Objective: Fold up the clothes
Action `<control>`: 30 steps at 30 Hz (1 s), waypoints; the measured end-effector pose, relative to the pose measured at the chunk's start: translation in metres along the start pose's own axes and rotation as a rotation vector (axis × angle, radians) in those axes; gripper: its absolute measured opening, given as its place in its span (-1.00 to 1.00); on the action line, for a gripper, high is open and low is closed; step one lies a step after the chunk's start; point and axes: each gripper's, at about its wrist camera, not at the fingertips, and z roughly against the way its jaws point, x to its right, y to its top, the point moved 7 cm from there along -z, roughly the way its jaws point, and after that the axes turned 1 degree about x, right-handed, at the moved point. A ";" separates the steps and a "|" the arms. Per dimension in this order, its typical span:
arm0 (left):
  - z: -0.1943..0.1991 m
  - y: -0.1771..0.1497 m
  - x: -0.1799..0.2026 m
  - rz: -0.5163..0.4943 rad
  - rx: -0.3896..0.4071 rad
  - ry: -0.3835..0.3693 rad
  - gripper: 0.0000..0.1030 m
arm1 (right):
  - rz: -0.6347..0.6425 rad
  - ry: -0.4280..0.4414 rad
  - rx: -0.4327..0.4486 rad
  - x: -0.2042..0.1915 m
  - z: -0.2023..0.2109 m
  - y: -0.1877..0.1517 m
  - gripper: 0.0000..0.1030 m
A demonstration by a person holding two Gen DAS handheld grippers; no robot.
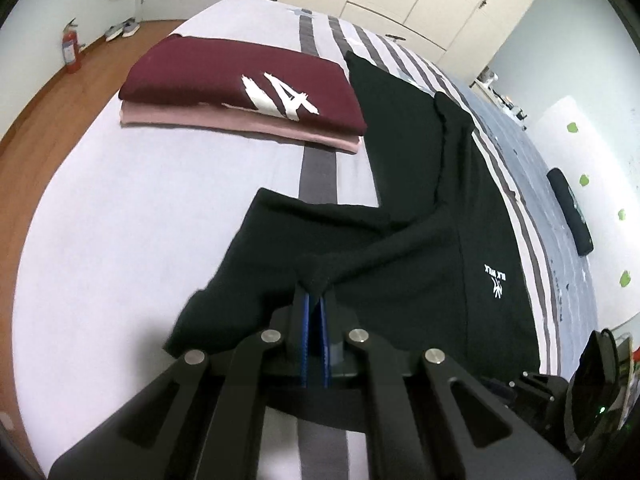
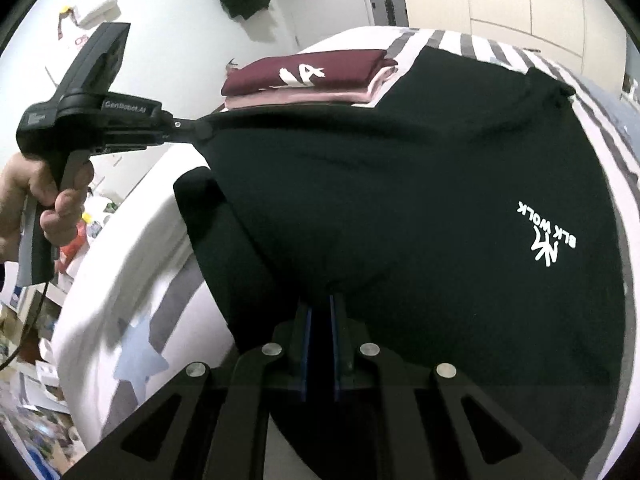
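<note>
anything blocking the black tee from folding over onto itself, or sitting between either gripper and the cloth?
Nothing visible. Both grippers, left and right, are already shut on the black T-shirt. The folded maroon and pink stack lies beside it on the bed, off its spread body.

Matt black cloth shirt on a smooth striped bedsheet; glossy wood floor
</note>
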 end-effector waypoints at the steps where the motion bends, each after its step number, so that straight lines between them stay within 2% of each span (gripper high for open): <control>1: 0.000 0.002 0.000 -0.008 0.001 -0.002 -0.93 | -0.008 0.006 0.003 0.000 0.000 0.000 -0.86; 9: -0.003 -0.005 -0.011 -0.037 -0.018 0.018 -0.93 | -0.046 0.040 -0.012 -0.003 -0.011 -0.002 -0.86; 16: 0.006 -0.022 -0.043 0.025 -0.038 0.062 -0.93 | -0.026 0.061 -0.031 -0.026 -0.017 -0.005 -0.86; 22: 0.008 -0.023 -0.065 0.033 -0.049 0.096 -0.93 | -0.004 0.083 -0.037 -0.048 -0.023 -0.002 -0.86; 30: -0.001 -0.038 -0.080 0.039 -0.099 0.120 -0.93 | 0.004 0.075 -0.057 -0.057 -0.031 -0.008 -0.86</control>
